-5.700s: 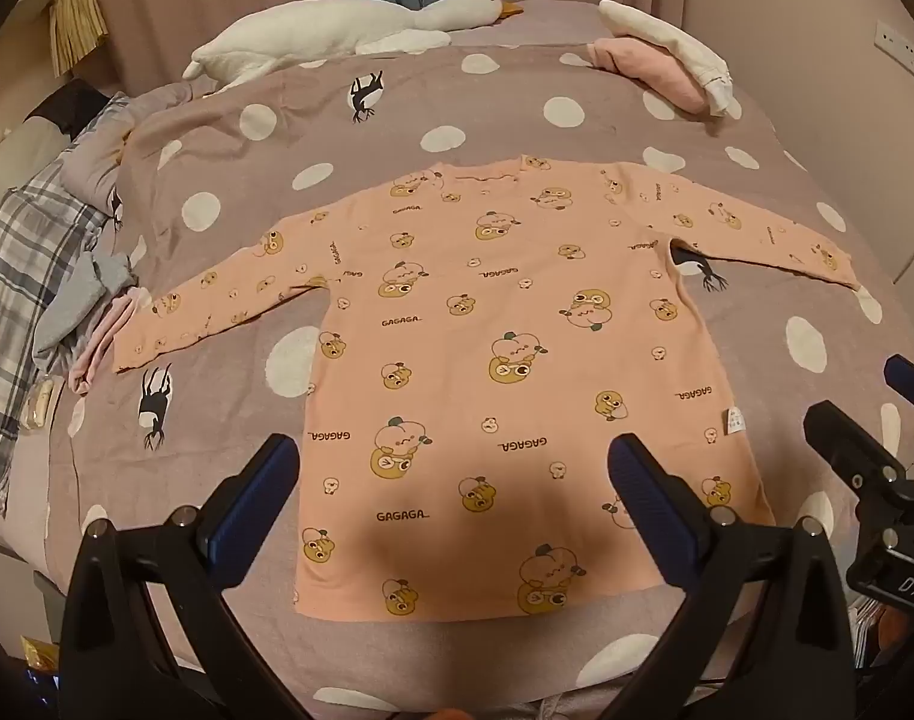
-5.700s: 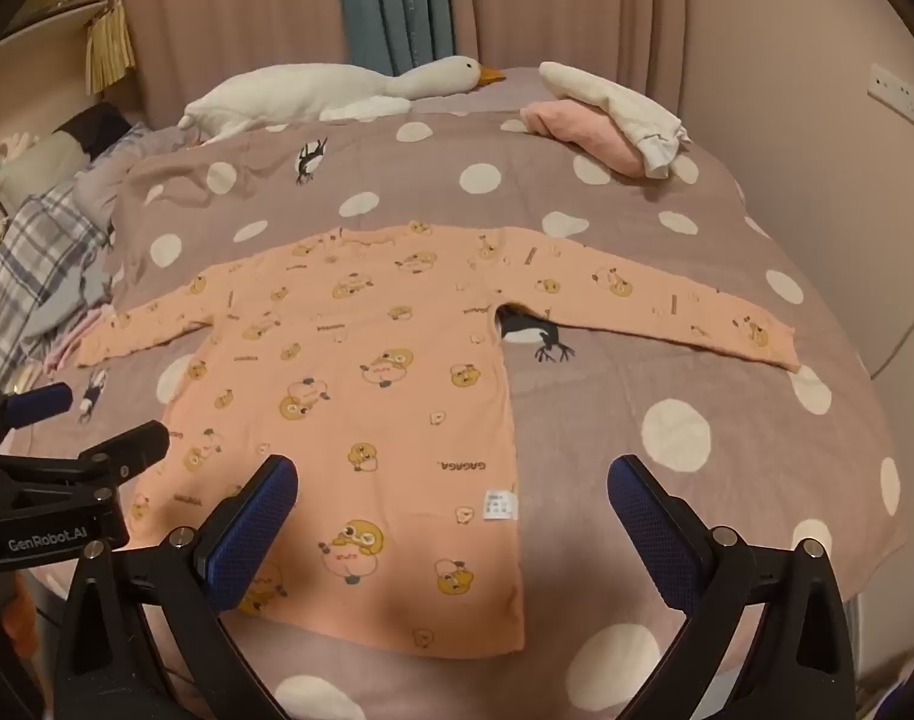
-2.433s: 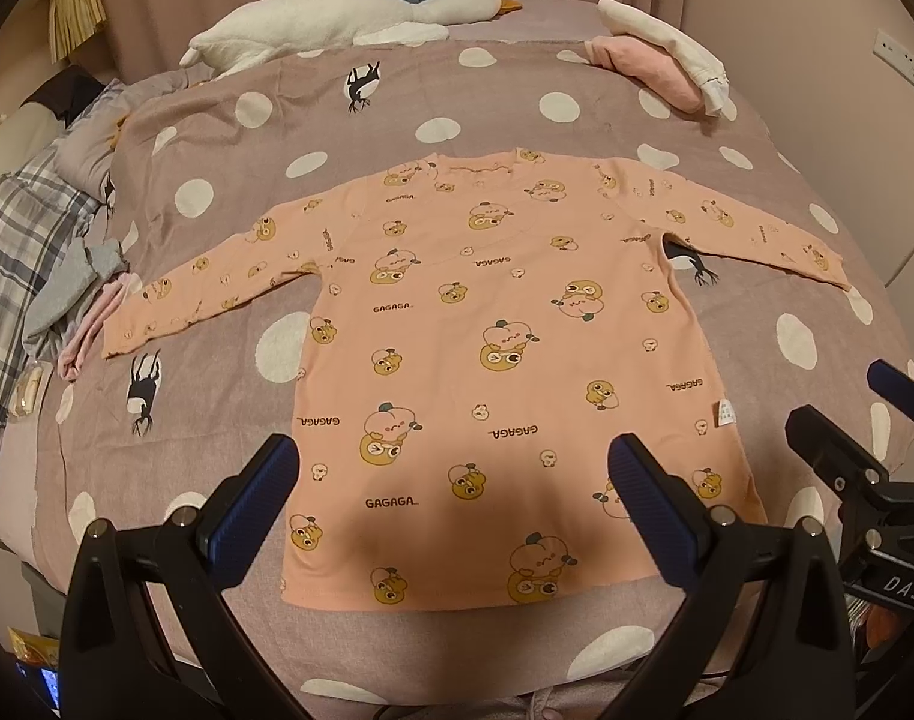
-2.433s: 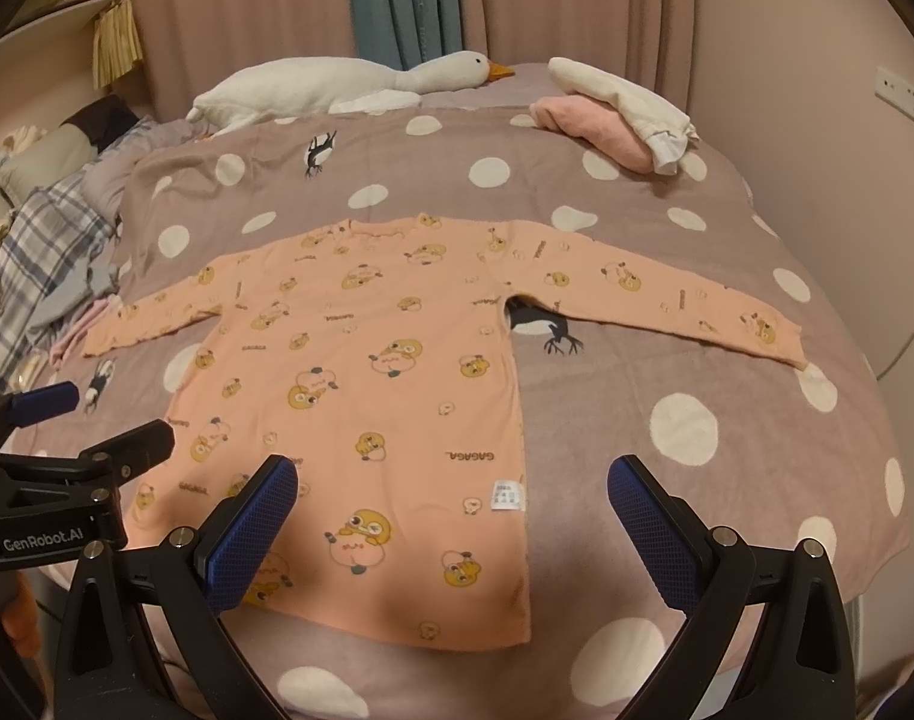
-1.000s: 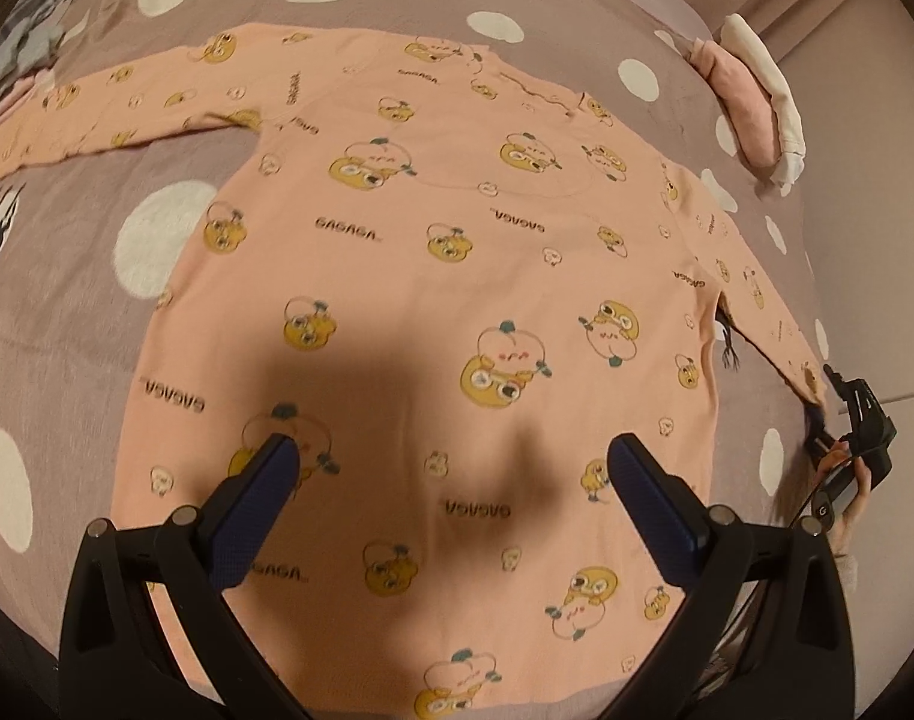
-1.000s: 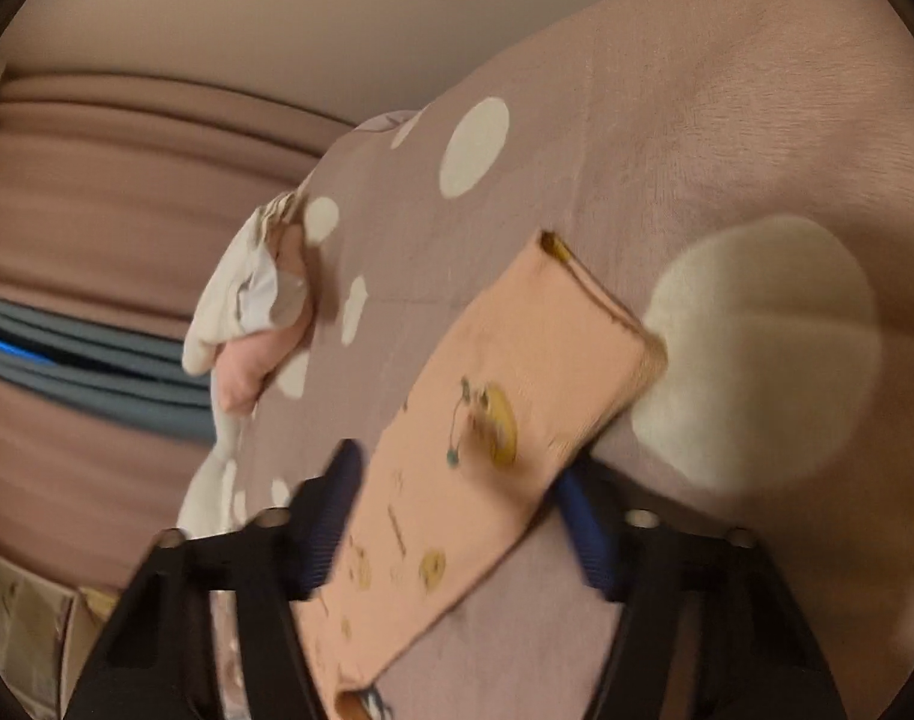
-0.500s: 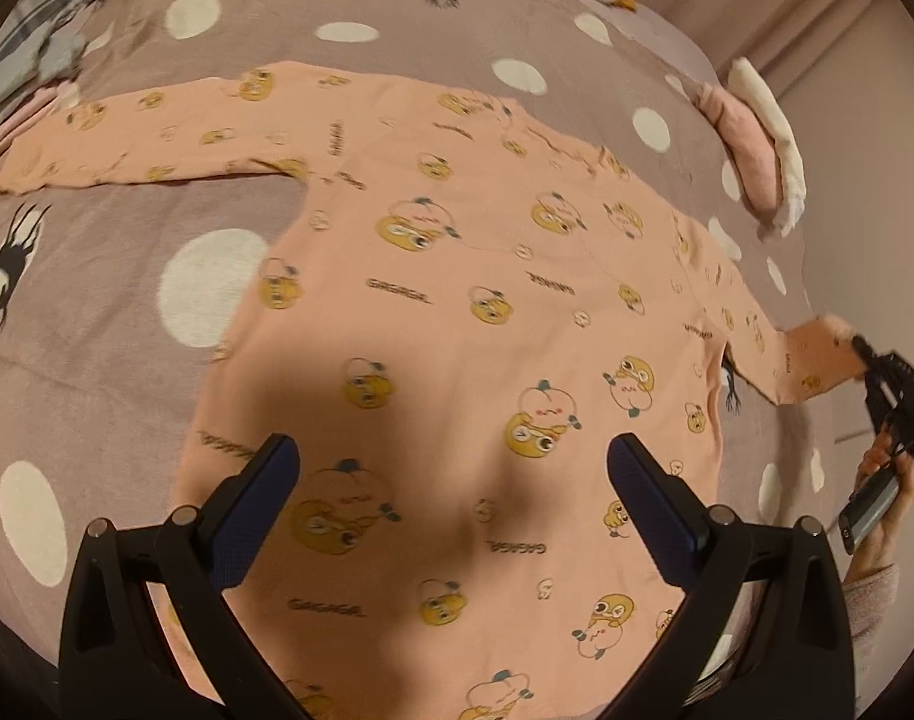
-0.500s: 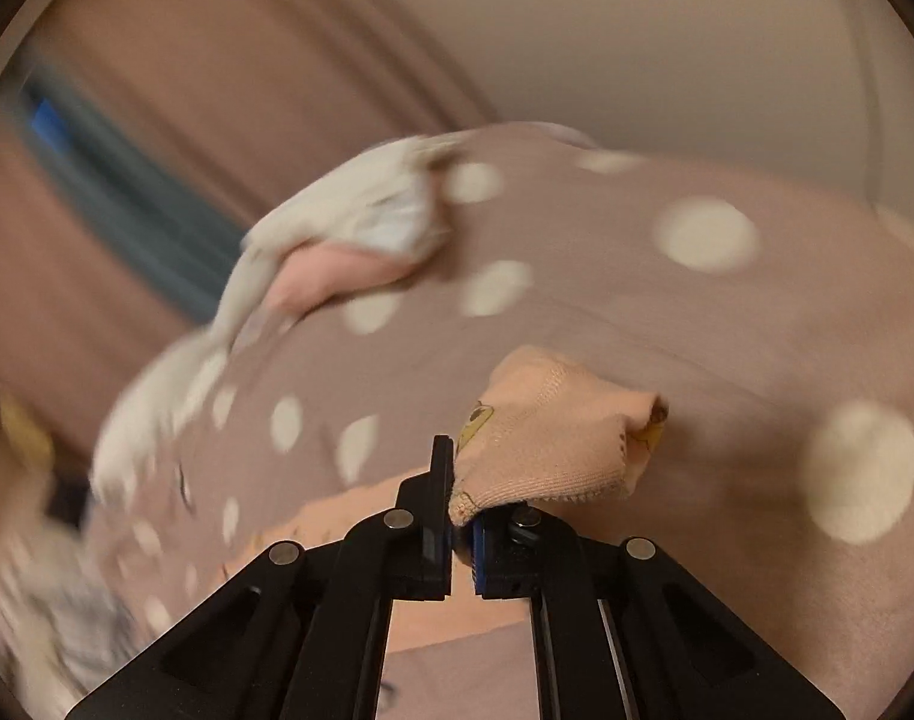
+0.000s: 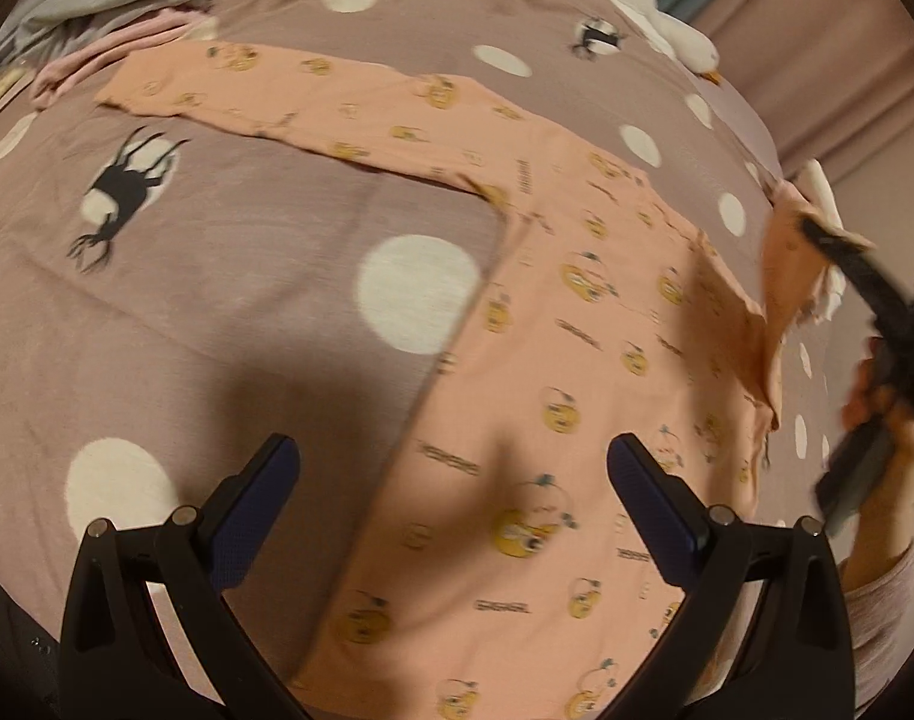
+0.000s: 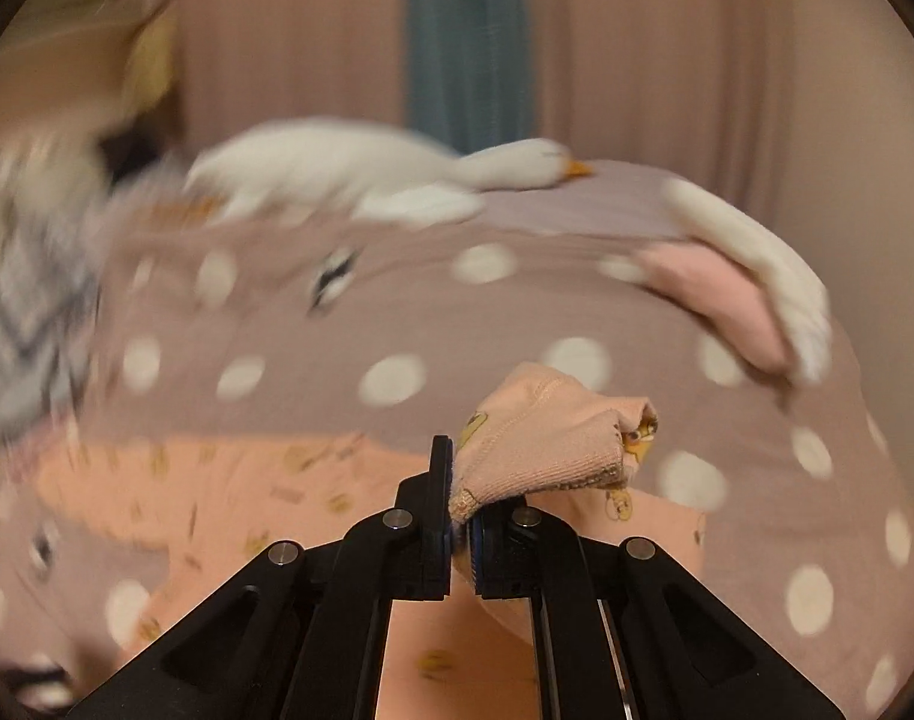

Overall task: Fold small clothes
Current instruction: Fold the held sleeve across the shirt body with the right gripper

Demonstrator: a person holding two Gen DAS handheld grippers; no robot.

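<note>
Right gripper (image 10: 461, 516) pinches the shirt's (image 9: 553, 372) cuff (image 10: 553, 444), lifted off the bed (image 9: 264, 252); left gripper (image 9: 453, 480) hovers open above the shirt.

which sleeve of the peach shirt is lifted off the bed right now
The sleeve pinched in the right hand-held gripper; the other sleeve lies flat on the bedspread.

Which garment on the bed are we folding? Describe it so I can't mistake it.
On the polka-dot bedspread, it's the peach shirt spread flat, printed with yellow cartoon faces. Unlike the pile near the plush goose, its sleeve cuff is pinched in the right claw.
</note>
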